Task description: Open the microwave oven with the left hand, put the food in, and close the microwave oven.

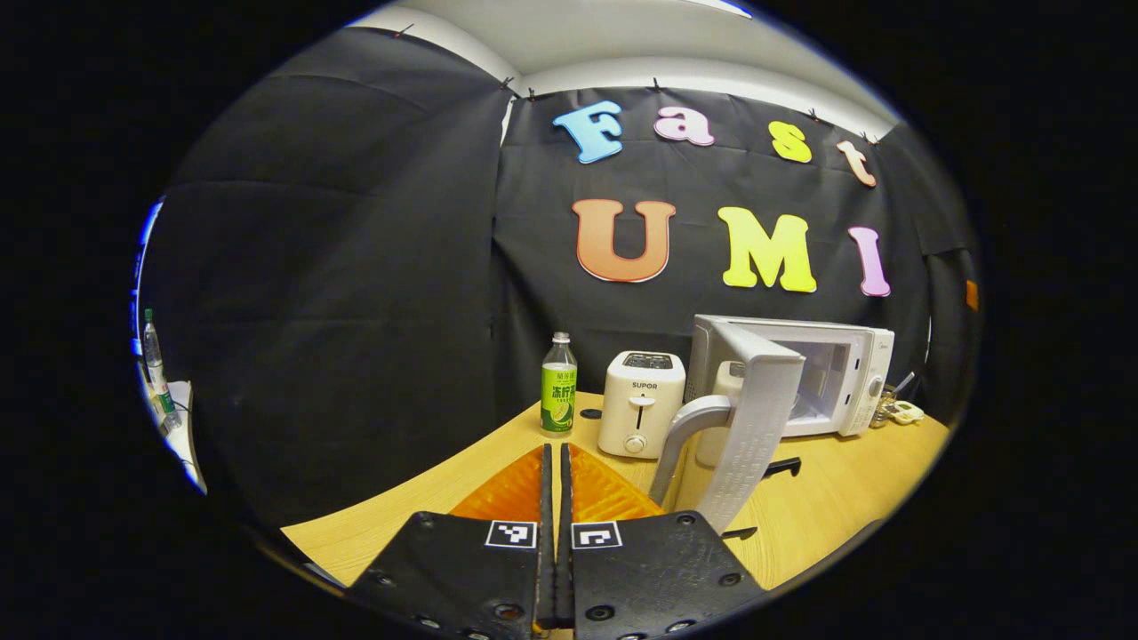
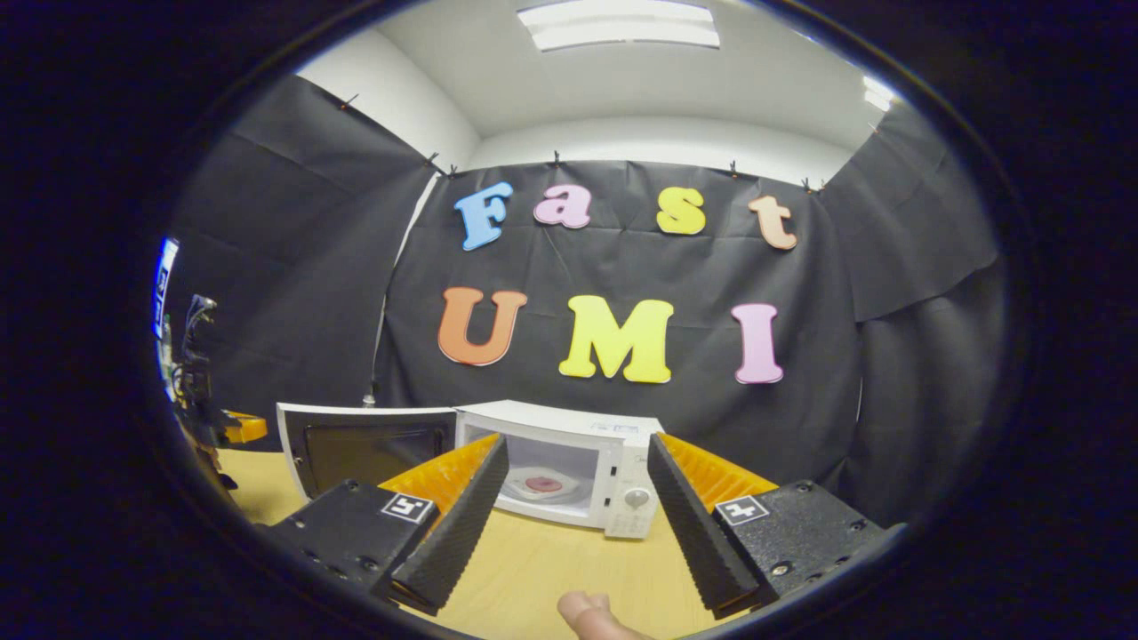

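Looking along the left gripper in the left gripper view, its two fingers are seen pressed together with nothing between them, so the tool is carried empty above the wooden table. Just ahead and to the side, the microwave oven is seen with its door swung wide out toward the camera, the curved handle on its near edge; the gripper is placed near this handle, probably because the door is to be pushed shut from there. A toaster and a green-labelled bottle are left standing beside the oven, out of the door's path. In the right gripper view, the right gripper is held spread wide and empty, pointed straight at the open cavity. The food, a small reddish piece, is seen lying on a plate inside the oven, so the putting-in step is judged to be done. A fingertip of the person is visible at the lower edge. What remains, it seems, is closing the door.
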Tool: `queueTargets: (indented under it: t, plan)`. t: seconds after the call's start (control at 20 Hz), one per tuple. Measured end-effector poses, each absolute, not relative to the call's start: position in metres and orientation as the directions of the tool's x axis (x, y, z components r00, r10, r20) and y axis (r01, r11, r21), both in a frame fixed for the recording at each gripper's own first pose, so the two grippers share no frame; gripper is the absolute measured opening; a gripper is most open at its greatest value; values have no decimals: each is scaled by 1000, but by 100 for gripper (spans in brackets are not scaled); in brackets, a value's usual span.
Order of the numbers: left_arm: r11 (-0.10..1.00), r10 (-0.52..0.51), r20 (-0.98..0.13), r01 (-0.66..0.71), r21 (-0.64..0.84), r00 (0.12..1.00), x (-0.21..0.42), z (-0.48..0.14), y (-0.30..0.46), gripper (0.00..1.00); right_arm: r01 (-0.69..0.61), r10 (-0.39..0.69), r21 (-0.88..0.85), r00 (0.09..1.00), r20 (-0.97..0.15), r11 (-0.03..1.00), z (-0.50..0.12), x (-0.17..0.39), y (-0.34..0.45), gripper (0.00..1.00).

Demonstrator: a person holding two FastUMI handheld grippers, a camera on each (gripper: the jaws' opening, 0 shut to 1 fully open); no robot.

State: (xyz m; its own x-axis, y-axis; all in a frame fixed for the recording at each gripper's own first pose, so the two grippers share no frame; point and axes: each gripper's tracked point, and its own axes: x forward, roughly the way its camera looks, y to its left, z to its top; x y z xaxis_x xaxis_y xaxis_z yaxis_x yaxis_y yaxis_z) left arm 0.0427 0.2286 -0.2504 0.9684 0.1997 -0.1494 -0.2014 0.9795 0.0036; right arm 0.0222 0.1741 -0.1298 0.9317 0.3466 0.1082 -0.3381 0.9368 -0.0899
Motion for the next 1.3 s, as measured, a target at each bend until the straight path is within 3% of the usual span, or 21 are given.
queueTargets:
  t: [0.25, 0.4, 0.45, 0.6, 0.7, 0.8, 0.85, 0.9, 0.95, 1.15, 1.2, 1.25, 1.3]
  plan:
    - [994, 86, -165, -96, -57, 983, 55, -260, 198, 0, -295, 301, -64, 947, 109, 953, -116, 18, 140, 100]
    - [996, 83, -168, -87, -18, 982, 63, -263, 189, 0, -269, 277, -70, 950, 144, 960, -109, 15, 125, 96]
    - [996, 83, -167, -88, -18, 982, 61, -263, 189, 0, -275, 281, -64, 949, 144, 959, -108, 14, 124, 100]
    - [997, 54, -158, -63, -49, 986, 60, -261, 175, 0, -271, 275, -49, 951, 139, 961, -108, 14, 114, 100]
    - [998, 27, -151, -36, -55, 988, 61, -259, 161, 0, -253, 257, -46, 956, 140, 966, -108, 17, 102, 96]
    - [999, -2, -144, -4, -44, 990, 61, -257, 143, 0, -248, 251, -36, 959, 135, 968, -110, 19, 95, 100]
    - [999, -17, -137, 13, -31, 990, 62, -257, 132, 0, -246, 248, -32, 960, 132, 969, -111, 19, 91, 96]
    - [1000, -25, -131, 23, -15, 991, 62, -256, 124, 0, -241, 243, -28, 961, 131, 970, -110, 19, 85, 100]
    - [999, -41, -126, 41, -1, 991, 62, -255, 113, 0, -233, 234, -24, 963, 132, 972, -110, 21, 78, 96]
    - [994, -95, -111, 101, 51, 989, 69, -252, 72, 0, -214, 215, -20, 969, 125, 977, -110, 24, 58, 96]
    - [991, -118, -110, 124, 47, 987, 70, -253, 60, 1, -206, 207, -25, 970, 124, 978, -110, 26, 53, 100]
    - [986, -155, -115, 160, 43, 981, 74, -254, 47, 0, -195, 198, -32, 973, 123, 980, -110, 27, 47, 96]
    - [984, -170, -125, 176, 34, 977, 78, -257, 39, 0, -189, 192, -38, 974, 121, 981, -110, 27, 43, 100]
